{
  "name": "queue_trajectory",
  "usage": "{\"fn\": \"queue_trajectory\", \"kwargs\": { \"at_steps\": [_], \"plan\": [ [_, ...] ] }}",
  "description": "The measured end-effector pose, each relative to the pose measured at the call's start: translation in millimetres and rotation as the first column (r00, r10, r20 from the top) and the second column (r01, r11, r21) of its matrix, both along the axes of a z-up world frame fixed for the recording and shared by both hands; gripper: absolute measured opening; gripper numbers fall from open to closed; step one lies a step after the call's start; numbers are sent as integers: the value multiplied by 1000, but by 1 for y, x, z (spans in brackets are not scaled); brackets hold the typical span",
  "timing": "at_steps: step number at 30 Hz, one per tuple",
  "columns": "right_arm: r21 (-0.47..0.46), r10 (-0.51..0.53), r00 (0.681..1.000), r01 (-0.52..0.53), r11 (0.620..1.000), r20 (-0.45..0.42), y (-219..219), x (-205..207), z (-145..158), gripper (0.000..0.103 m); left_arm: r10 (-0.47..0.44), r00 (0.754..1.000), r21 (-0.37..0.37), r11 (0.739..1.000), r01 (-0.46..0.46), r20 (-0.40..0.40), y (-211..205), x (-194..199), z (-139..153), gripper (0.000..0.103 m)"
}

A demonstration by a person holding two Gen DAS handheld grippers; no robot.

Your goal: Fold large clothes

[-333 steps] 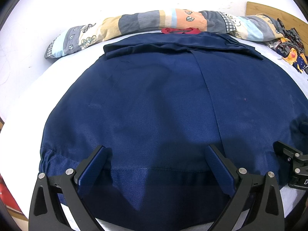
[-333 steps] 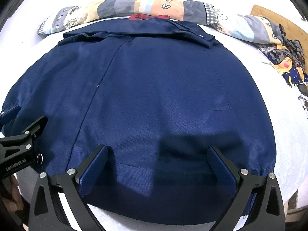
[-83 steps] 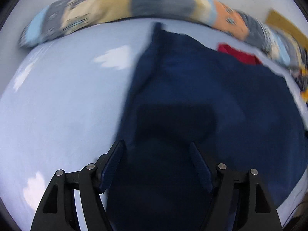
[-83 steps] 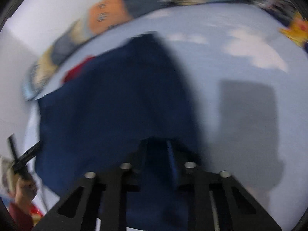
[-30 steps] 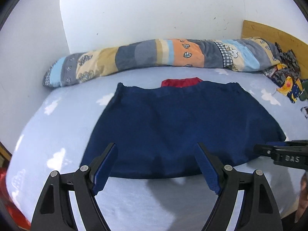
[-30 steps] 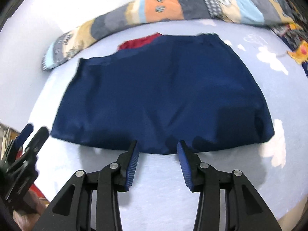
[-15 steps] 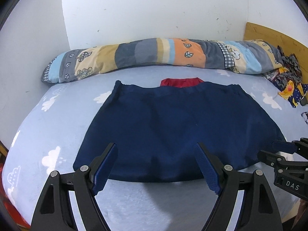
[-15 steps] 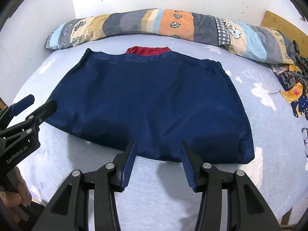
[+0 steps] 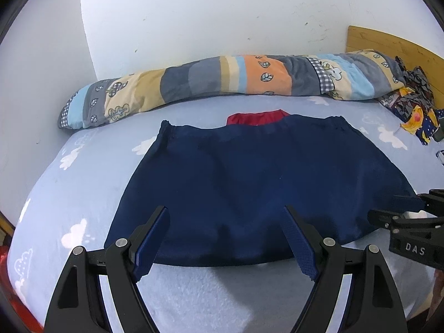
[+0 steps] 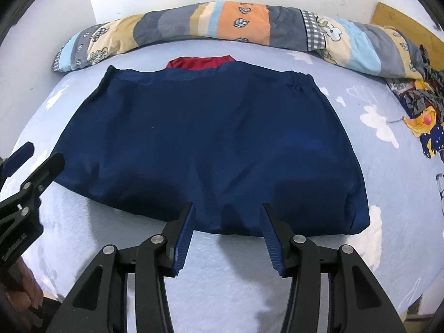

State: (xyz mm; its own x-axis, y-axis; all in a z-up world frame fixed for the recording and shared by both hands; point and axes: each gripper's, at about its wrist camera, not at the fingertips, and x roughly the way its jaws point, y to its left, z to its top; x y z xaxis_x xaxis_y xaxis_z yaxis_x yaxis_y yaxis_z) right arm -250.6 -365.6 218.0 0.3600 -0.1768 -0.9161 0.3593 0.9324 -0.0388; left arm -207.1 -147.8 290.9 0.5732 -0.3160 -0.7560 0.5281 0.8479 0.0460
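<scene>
A navy blue garment lies folded flat on the pale blue bed sheet, its elastic hem at the far edge and a red lining peeking out behind it. My left gripper hovers open over the garment's near fold, holding nothing. My right gripper is open too, narrower, just above the near fold edge. The right gripper shows at the right edge of the left wrist view. At the left of the right wrist view is the left gripper.
A long patchwork bolster lies along the white wall behind the garment. Patterned clothes are piled at the far right by a wooden headboard. A person's hand holds the left gripper.
Both grippers have let go of the garment, which now lies folded in half. In the last second both views pulled back a little and steadied; the right gripper opened slightly wider.
</scene>
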Motion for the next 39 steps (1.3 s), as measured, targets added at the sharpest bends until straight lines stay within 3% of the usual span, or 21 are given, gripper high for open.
{"fn": "queue_trajectory", "kwargs": {
  "at_steps": [22,26,31,39],
  "plan": [
    [36,-96,984,102,994,-151,-30,-3,-40,53,-17,1000,0,1000,17,15,3,-1,1,82],
    [28,-90,984,96,995,-152,-29,-4,-41,55,-15,1000,2,1000,15,13,3,0,0,82],
    [30,-98,991,101,994,-86,-33,-5,-29,55,-13,1000,1,1000,13,11,1,1,-1,82],
    [47,-127,981,135,990,-149,-41,-5,-43,59,-21,1000,6,1000,20,19,-3,1,-3,82]
  ]
}}
